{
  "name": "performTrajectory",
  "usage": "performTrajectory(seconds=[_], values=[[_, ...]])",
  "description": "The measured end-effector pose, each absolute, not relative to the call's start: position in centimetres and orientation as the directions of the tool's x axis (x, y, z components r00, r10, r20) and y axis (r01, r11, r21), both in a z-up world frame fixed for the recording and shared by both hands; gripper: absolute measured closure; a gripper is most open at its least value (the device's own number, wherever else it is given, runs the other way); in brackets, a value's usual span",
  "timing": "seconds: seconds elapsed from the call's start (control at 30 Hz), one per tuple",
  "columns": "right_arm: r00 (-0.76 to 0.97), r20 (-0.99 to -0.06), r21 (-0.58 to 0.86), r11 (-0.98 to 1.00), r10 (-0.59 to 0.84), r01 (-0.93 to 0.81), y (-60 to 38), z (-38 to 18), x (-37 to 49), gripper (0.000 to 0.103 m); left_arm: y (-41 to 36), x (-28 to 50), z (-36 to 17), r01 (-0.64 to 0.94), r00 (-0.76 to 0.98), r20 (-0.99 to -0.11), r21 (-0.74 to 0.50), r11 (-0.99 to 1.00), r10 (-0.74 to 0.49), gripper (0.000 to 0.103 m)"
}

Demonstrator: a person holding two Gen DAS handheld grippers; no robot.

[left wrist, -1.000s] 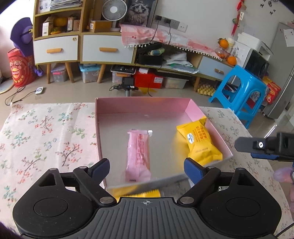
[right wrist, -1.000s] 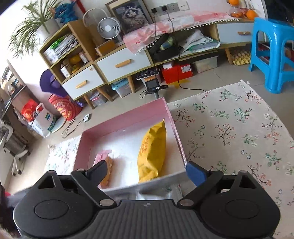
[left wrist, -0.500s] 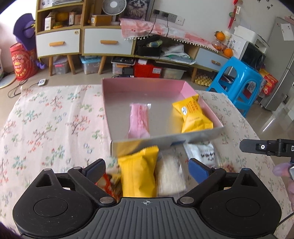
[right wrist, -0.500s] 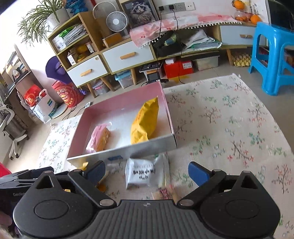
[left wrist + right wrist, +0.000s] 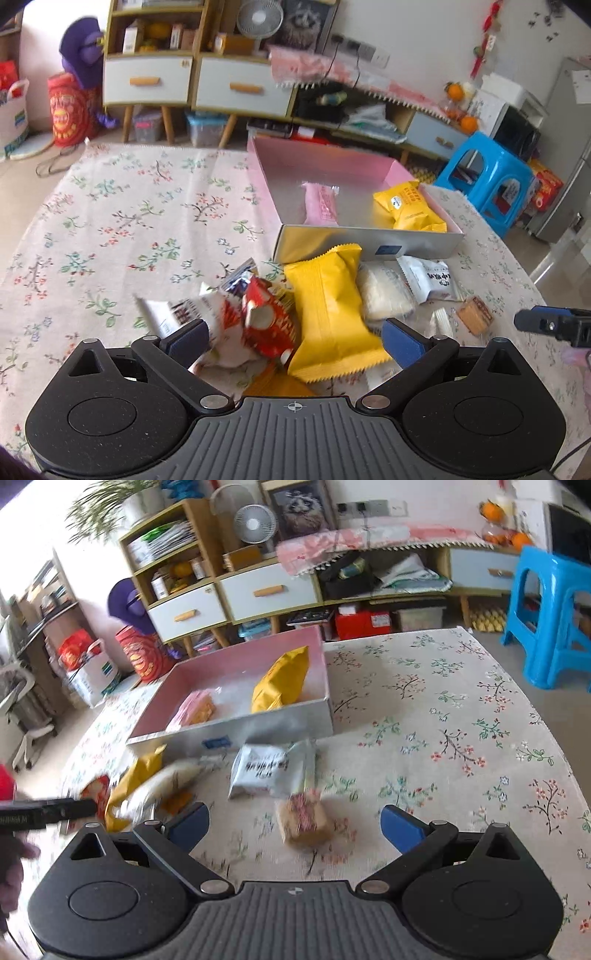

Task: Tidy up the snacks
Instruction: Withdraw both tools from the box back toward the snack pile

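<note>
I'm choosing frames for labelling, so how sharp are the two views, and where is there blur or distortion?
Left wrist view: the white and red packets are smeared, the pink box is fairly sharp, and the fisheye bends the room edges. Right wrist view: the brown snack and yellow packet are motion-blurred, and the upper left corner is washed out.

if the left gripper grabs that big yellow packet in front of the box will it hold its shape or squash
The yellow packet looks puffed like a sealed pillow bag, so it would probably dent and feel light. Its smooth film may slide between the fingers. It leans on neighbouring packs, such as the red packet, so lifting it could shift them.
</note>
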State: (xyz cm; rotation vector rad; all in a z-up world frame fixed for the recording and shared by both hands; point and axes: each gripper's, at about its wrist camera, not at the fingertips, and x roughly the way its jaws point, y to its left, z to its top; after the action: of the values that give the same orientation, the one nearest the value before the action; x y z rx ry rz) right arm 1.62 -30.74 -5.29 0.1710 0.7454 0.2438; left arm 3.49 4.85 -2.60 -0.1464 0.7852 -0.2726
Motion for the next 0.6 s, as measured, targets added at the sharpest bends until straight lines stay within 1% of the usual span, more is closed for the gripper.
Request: performTrajectory(seconds=[0.27, 0.47, 0.6], values=[[0.709, -0.626, 0.114, 0.937, 0.326, -0.33, -27.7, -6.2, -2.4, 0.011, 5.8, 0.3, -3.9, 0.229, 0.685, -0.66, -0.205, 0.952, -0.307, 0.002], [0.682, -0.63, 0.054, 0.897, 0.372, -0.439, -25.1, -6.5, -4.1, 0.01, 5.3, -2.0, -4.4, 0.285, 0.708, -0.644, -0.113, 0.952, -0.289, 0.002], [0.661, -0.659, 0.01, 0.883, 0.359, -0.469, -23.8, -7.5, -4.5, 0.01, 5.1, -2.8, -4.9, 0.294, 0.715, -0.652, -0.048, 0.954, -0.253, 0.002]])
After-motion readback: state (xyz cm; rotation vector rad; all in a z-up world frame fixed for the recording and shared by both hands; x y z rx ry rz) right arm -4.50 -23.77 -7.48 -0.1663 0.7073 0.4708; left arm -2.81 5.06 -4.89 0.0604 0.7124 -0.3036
